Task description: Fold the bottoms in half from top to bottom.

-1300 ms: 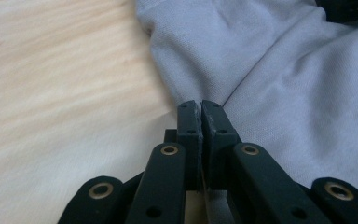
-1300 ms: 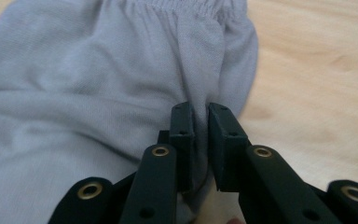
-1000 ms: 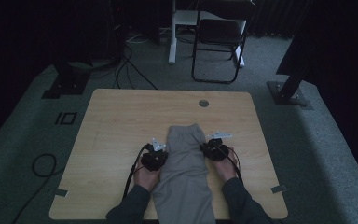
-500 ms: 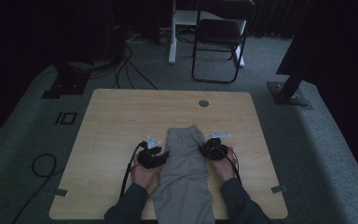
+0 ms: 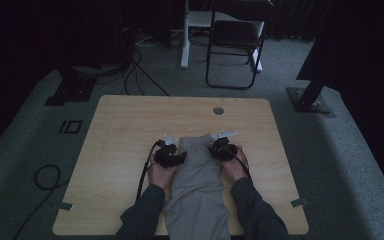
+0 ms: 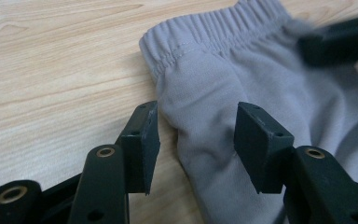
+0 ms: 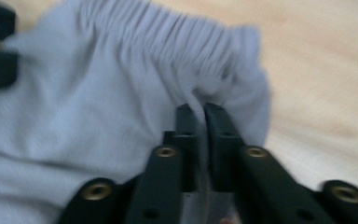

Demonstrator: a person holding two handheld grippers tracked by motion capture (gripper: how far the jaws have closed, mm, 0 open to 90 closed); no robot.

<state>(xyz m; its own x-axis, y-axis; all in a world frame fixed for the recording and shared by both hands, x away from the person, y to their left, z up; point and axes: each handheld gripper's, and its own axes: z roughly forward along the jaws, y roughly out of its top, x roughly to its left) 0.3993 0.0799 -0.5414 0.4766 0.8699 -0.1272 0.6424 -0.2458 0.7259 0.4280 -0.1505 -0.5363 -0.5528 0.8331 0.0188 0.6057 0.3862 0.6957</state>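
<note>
We held a gripper in each hand at the near middle of the wooden table [image 5: 125, 130], with a pair of grey trousers [image 5: 197, 185] laid flat between them, the elastic waistband [image 6: 214, 29] pointing away from us and the legs running back toward our edge of the table and over it. Our left gripper [image 5: 169, 156] sat just beside the left edge of the trousers below the waistband; its jaws had just been opening, and in the left gripper view they stood wide apart, released, with a raised fold of the grey cloth between the pads but neither pad pressing on it. Our right gripper [image 5: 224, 150] sat at the opposite edge, near the right corner of the waistband. In the right gripper view, which was blurred, its jaws had just been closing and stood nearly together, clenched on a pinch of the grey fabric [image 7: 121, 93] just under the gathered elastic, the cloth puckering up around the tips. Beyond the table, on the carpet, stood a dark folding chair [image 5: 235, 42], well apart from us.
</note>
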